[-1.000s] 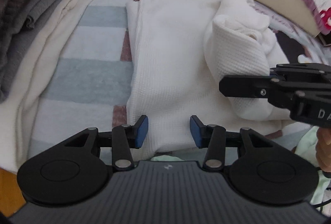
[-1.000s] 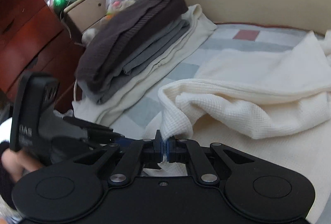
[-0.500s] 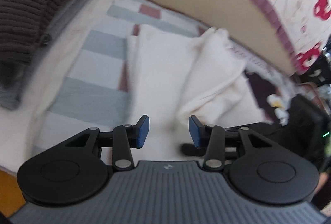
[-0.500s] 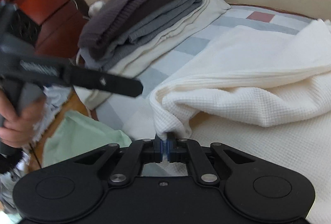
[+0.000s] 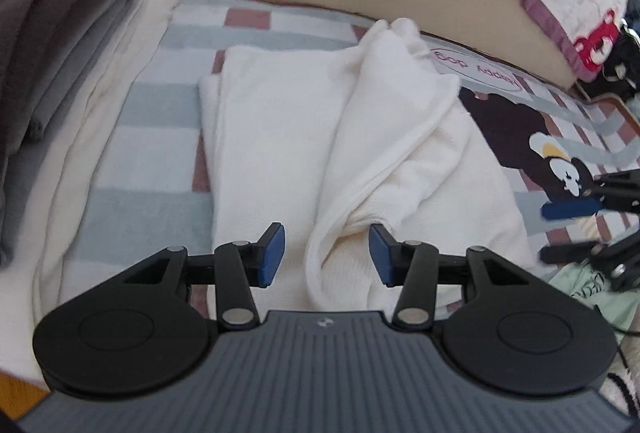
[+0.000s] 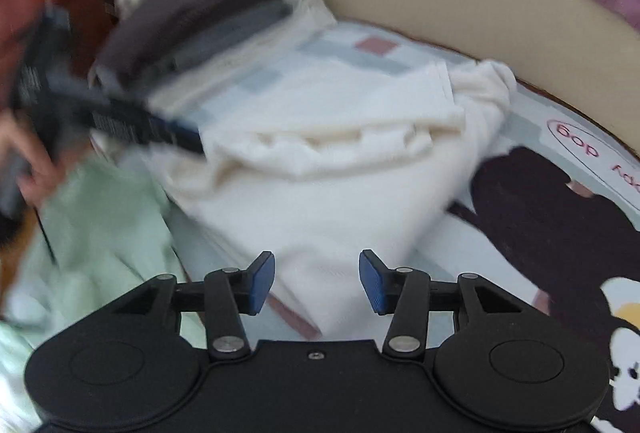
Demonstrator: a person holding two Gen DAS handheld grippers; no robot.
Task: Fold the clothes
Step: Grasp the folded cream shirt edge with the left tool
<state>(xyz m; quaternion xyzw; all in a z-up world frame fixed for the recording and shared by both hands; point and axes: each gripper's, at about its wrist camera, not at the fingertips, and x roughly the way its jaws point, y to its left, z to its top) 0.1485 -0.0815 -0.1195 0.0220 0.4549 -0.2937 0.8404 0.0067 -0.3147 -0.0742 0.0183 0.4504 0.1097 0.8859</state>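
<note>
Change: right gripper, clamped on a white cloth edge a second ago, now has its fingers spread with nothing between them; the fold it carried has dropped onto the garment, and both cameras have swung toward the headboard.
Bed: checked blanket in grey, white and dusty red, carrying all the laundry; a cartoon print shows on its right part.
White waffle-knit garment: lies in the middle of the bed, left half flat in a long panel, right half doubled over in a loose ridge that runs from the far end to the near edge.
Folded stack: dark brown knit on grey pieces on a cream one, well apart at the left, near the headboard.
Pale green garment: crumpled off the near edge of the bed, beside the white one.
Left gripper: fingers released, set either side of the ridge's near end, gripping nothing.
Step in hand: judged mid-fold, one lengthwise turn laid but rumpled and not square.
Next move: likely needs the ridge's near end pinched, drawn taut and laid flush with the flat panel's edge; the soft knit may sag or bunch.
</note>
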